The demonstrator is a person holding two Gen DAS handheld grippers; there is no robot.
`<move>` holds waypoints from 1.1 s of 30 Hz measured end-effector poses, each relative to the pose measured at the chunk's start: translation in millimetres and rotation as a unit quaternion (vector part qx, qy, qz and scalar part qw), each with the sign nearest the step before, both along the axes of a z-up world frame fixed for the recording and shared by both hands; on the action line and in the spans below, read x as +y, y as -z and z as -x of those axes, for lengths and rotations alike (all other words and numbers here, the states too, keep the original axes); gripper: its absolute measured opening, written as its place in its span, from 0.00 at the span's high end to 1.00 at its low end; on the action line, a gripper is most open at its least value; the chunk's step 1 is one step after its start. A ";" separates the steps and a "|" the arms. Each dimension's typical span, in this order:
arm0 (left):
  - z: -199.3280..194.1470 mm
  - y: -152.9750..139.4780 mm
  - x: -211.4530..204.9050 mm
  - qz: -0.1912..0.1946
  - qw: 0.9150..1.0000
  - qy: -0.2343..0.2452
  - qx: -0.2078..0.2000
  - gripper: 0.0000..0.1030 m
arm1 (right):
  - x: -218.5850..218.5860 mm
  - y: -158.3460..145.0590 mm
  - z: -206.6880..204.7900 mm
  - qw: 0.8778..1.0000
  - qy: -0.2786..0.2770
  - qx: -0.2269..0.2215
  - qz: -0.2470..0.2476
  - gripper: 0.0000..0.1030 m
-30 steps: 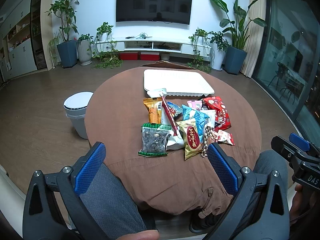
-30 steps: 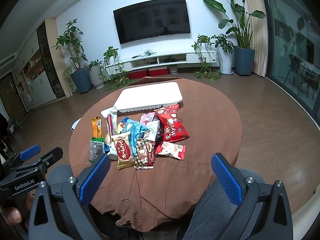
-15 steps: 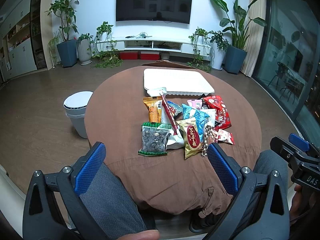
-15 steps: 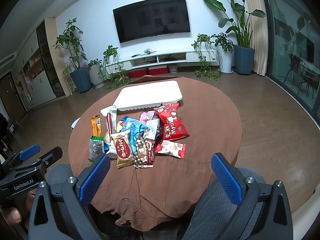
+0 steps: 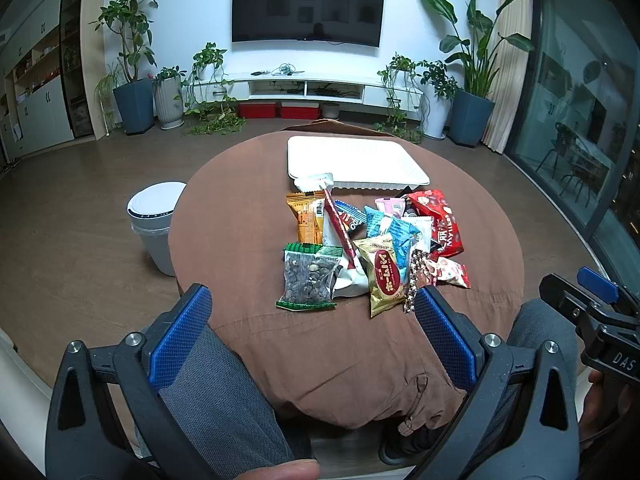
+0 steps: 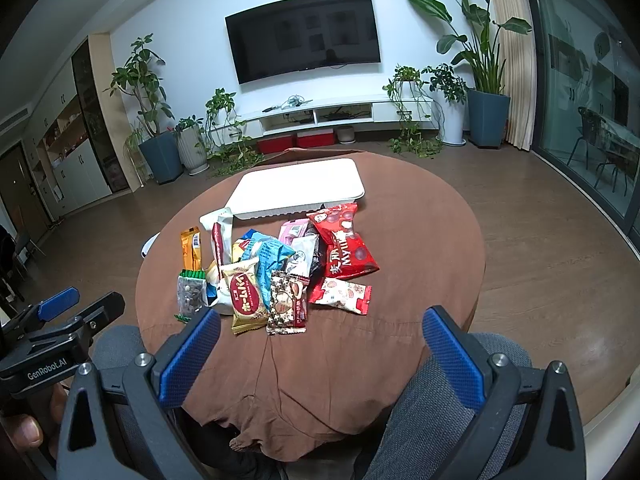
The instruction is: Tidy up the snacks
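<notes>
A heap of snack packets lies mid-table on the brown cloth: a clear nut bag (image 5: pixel 309 276) with green edges, a gold packet (image 5: pixel 385 274), an orange packet (image 5: pixel 308 218), a big red bag (image 5: pixel 438 222) and a small red-white packet (image 6: pixel 340 293). A white tray (image 5: pixel 356 157) stands behind them, also in the right wrist view (image 6: pixel 300 188). My left gripper (image 5: pixel 312 344) is open and empty at the near table edge. My right gripper (image 6: pixel 320 354) is open and empty there too, to the right of the left one.
The round table's near edge (image 6: pixel 320 432) hangs over my lap. A white waste bin (image 5: pixel 154 224) stands on the floor left of the table. Plants and a TV unit line the far wall.
</notes>
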State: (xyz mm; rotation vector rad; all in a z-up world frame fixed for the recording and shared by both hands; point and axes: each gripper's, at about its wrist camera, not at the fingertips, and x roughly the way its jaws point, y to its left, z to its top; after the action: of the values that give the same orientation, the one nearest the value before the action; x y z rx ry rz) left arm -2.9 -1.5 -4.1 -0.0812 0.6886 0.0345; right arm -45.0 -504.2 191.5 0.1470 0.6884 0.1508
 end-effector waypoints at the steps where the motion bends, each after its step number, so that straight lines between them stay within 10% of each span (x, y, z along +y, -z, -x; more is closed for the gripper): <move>1: 0.1 0.0 -0.1 0.000 1.000 0.000 0.000 0.00 | -0.6 2.2 2.0 1.000 0.000 0.000 0.000 0.00; 33: -17.1 23.3 6.8 0.002 1.000 -0.002 0.016 0.00 | -16.6 33.0 2.6 0.997 -0.019 0.047 -0.052 0.00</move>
State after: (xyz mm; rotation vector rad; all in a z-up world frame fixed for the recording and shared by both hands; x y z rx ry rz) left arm 14.3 5.3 -27.3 -0.0865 0.7198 0.0386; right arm -47.5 -520.8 158.5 0.2422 0.7782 0.2178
